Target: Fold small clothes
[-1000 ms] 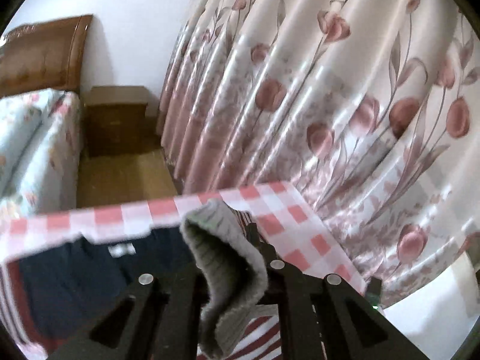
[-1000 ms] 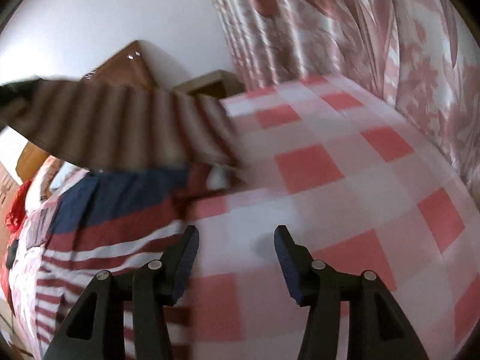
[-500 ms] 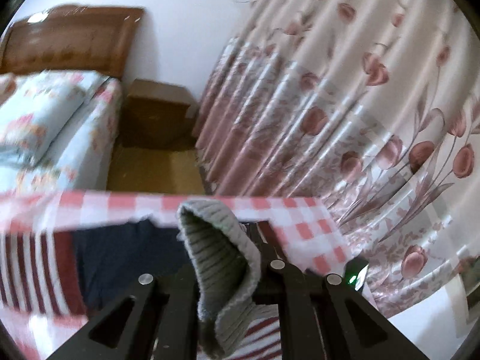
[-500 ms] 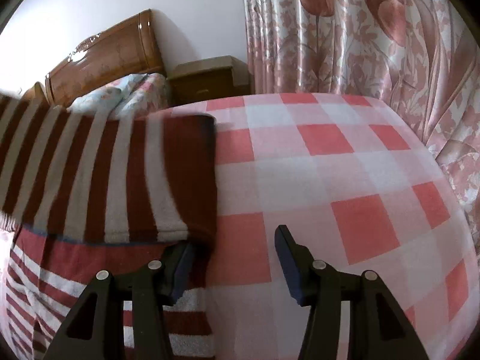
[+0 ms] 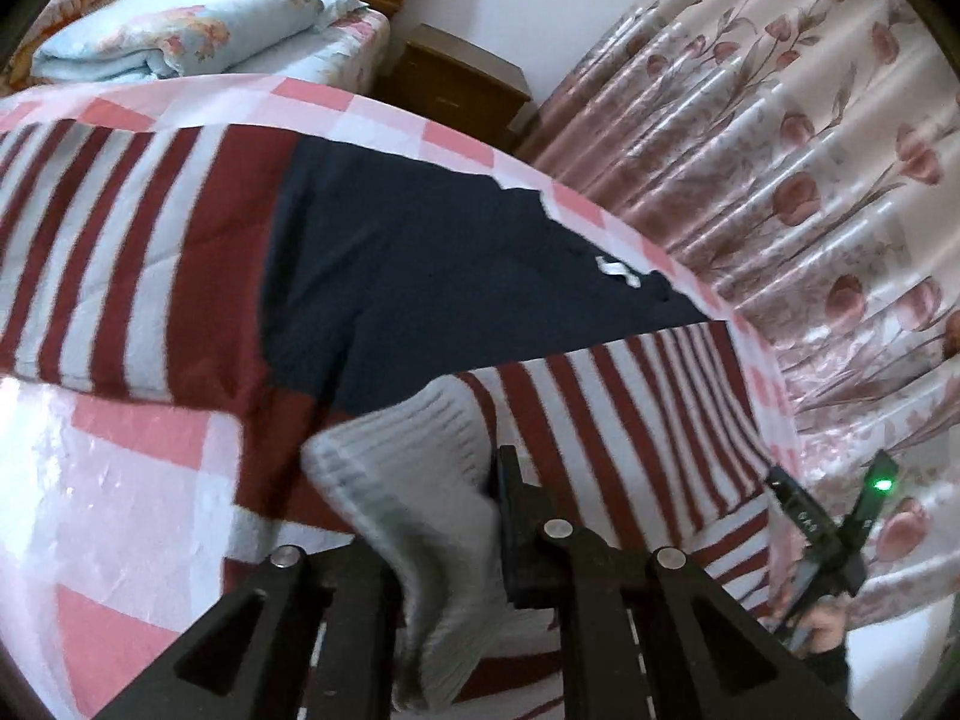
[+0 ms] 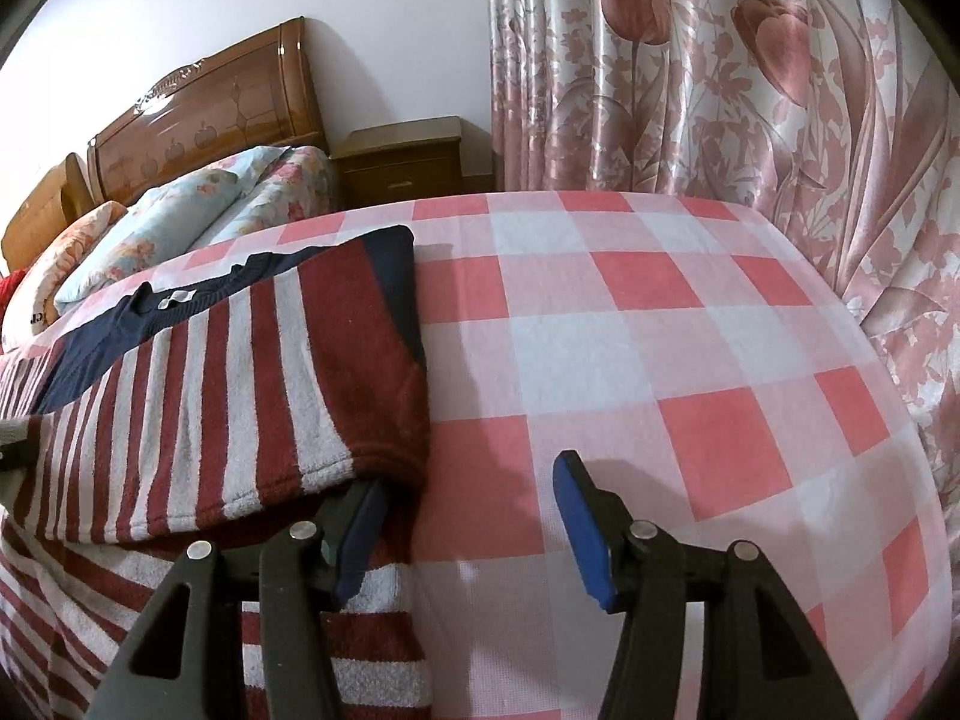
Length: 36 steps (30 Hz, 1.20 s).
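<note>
A striped sweater, dark red and white with a navy yoke [image 5: 420, 276], lies on the checked cloth. My left gripper [image 5: 444, 516] is shut on the grey ribbed cuff [image 5: 414, 480] of its sleeve, which hangs out between the fingers low over the striped body. In the right wrist view the sweater [image 6: 240, 372] has its sleeve folded across it. My right gripper [image 6: 468, 516] is open, its left finger [image 6: 360, 534] tucked under the sleeve's red end, its right finger over bare cloth.
The pink and white checked cloth [image 6: 660, 348] covers the table. A floral curtain [image 6: 750, 90] hangs close behind and to the right. A bed with a pale blue quilt [image 5: 198, 18] and a wooden nightstand [image 6: 402, 162] stand beyond.
My left gripper swung down and over the sweater with the cuff in it. The striped sleeve came down across the body onto the sweater. My right gripper stayed open.
</note>
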Tool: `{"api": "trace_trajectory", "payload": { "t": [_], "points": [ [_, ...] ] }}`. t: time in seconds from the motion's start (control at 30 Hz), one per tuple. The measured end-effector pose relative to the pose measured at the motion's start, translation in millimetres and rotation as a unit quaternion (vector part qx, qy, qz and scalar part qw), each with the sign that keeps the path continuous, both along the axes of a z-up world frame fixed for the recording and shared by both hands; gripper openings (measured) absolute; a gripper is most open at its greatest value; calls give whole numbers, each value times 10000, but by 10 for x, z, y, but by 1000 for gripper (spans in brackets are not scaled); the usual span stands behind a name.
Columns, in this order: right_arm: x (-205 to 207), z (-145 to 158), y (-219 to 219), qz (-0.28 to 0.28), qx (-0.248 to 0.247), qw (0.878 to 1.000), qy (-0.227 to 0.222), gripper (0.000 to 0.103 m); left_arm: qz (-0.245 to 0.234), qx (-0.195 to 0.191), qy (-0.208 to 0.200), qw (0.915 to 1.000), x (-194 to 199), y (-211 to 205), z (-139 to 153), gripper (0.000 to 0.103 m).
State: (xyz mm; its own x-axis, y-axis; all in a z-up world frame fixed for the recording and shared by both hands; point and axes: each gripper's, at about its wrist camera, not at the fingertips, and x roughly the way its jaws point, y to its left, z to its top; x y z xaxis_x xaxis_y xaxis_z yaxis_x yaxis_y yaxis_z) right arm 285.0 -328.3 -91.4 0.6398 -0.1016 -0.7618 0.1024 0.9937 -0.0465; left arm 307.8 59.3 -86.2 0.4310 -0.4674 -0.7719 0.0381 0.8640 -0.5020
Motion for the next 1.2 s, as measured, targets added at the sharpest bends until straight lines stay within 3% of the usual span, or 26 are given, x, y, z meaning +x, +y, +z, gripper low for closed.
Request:
{"api": "trace_trajectory", "payload": {
  "t": [0.07, 0.13, 0.17, 0.2, 0.27, 0.33, 0.4, 0.5, 0.6, 0.67, 0.73, 0.93, 1.03, 1.2],
  "points": [
    [-2, 4, 4, -5, -16, 10000, 59, 57, 76, 107, -26, 9999, -30, 60, 9, 103],
    [-49, 48, 9, -11, -20, 9999, 159, 57, 401, 685, -206, 9966, -108, 114, 131, 103],
    [-95, 79, 7, -8, -37, 9999, 138, 57, 653, 1068, -410, 9913, -176, 135, 214, 103],
    [-190, 137, 6, -16, -67, 10000, 60, 57, 1045, 1574, -825, 9785, -311, 184, 365, 103],
    [-325, 227, 8, -31, -45, 9999, -163, 57, 1271, 1859, -1299, 9656, -477, 159, 547, 103],
    [-408, 317, 57, 103, 50, 9990, -437, 57, 982, 1581, -1582, 9697, -574, 51, 649, 103],
    [-381, 351, 187, 415, 102, 9976, -537, 55, 394, 1426, -1599, 9760, -537, -224, 634, 103],
    [-227, 302, 471, 1015, 105, 9937, -456, 44, -297, 1911, -1420, 9708, -410, -665, 454, 103],
    [-69, 161, 586, 1100, -103, 9938, -122, 41, -572, 2356, -940, 9656, -269, -862, 160, 103],
    [-9, 41, 542, 1065, -33, 9942, 142, 36, -593, 2405, -835, 9652, -250, -861, 44, 103],
    [-39, 36, 505, 1121, 23, 9936, 116, 35, -494, 2397, -782, 9664, -235, -772, 34, 103],
    [100, 236, 528, 1113, -19, 9937, -138, 37, -323, 2657, -1110, 9571, -238, -760, 180, 103],
    [376, 238, 576, 1071, -157, 9941, -23, 38, -311, 2887, -1064, 9510, -173, -815, 57, 103],
    [819, 67, 585, 863, -263, 9954, 334, 39, -194, 2497, -1137, 9614, -153, -753, 6, 103]
  ]
}}
